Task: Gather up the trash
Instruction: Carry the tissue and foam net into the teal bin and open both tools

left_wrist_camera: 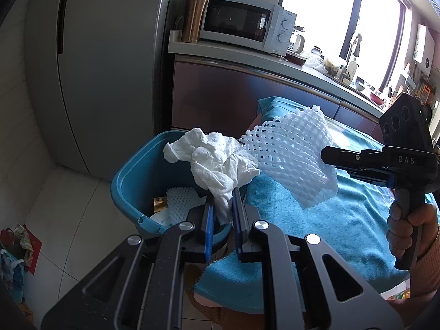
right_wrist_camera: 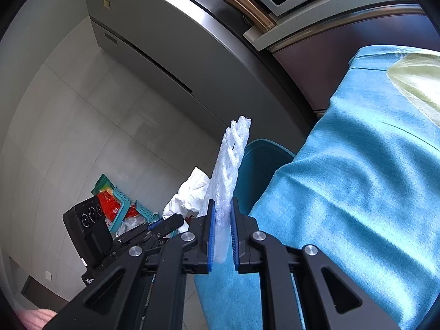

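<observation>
Pinching a crumpled tissue (left_wrist_camera: 217, 162) by its tail, the left gripper (left_wrist_camera: 222, 209) hangs over the blue bin (left_wrist_camera: 132, 176). The right gripper (right_wrist_camera: 221, 231) clamps a foam fruit net (right_wrist_camera: 229, 165) edge-on beside the teal-covered table (right_wrist_camera: 343, 192). Both look feather-light and squashy, probably slipping free if held by an edge.

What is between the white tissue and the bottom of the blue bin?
Only air. In the left wrist view, the tissue hangs from the left gripper above the open bin, where other trash already lies.
</observation>
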### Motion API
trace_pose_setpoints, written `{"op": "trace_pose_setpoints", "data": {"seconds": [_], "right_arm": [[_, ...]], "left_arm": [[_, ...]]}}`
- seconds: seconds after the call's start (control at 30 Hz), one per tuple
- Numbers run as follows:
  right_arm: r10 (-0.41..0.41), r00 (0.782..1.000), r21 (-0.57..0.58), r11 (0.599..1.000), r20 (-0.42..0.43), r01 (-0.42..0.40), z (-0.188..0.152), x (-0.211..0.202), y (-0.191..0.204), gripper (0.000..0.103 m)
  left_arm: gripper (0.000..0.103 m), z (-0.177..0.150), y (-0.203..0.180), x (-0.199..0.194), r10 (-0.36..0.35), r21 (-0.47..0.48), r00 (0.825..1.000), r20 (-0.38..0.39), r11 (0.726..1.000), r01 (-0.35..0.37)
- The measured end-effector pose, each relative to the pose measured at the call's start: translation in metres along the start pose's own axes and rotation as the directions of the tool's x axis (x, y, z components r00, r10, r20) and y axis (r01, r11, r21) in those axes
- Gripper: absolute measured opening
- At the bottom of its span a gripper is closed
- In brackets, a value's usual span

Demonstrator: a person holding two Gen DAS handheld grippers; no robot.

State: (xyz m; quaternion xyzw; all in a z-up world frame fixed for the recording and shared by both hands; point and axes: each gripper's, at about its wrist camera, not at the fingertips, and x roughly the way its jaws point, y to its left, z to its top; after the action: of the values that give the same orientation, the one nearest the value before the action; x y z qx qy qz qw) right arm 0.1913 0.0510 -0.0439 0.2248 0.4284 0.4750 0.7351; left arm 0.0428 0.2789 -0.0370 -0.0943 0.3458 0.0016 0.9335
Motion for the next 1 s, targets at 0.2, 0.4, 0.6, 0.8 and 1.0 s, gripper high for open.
{"op": "trace_pose_setpoints", "data": {"seconds": [0.2, 0.4, 0.6, 0.8, 1.0], "right_arm": [[0.0, 1.0, 0.009, 1.0, -0.012, 0.001, 0.002, 0.008, 0.002, 0.009], [-0.015, 1.0, 0.017, 1.0, -0.026, 0.016, 0.005, 0.02, 0.004, 0.009], [-0.038, 0.998, 0.021, 0.999, -0.054, 0.039, 0.007, 0.037, 0.005, 0.009], [-0.076, 0.994, 0.017, 0.997, -0.082, 0.078, 0.01, 0.058, 0.01, 0.01], [-0.116, 0.986, 0.009, 0.993, -0.121, 0.118, 0.013, 0.083, 0.01, 0.011]], "left_arm": [[0.013, -0.002, 0.002, 0.005, 0.018, -0.01, 1.0, -0.01, 1.0, -0.018], [0.013, -0.001, 0.008, 0.015, 0.036, -0.024, 0.999, -0.025, 0.999, -0.037], [0.013, 0.0, 0.016, 0.03, 0.054, -0.037, 0.998, -0.045, 0.998, -0.056], [0.015, 0.0, 0.022, 0.049, 0.062, -0.045, 0.995, -0.076, 0.997, -0.066], [0.015, 0.003, 0.027, 0.071, 0.073, -0.033, 0.991, -0.113, 0.996, -0.077]]}}
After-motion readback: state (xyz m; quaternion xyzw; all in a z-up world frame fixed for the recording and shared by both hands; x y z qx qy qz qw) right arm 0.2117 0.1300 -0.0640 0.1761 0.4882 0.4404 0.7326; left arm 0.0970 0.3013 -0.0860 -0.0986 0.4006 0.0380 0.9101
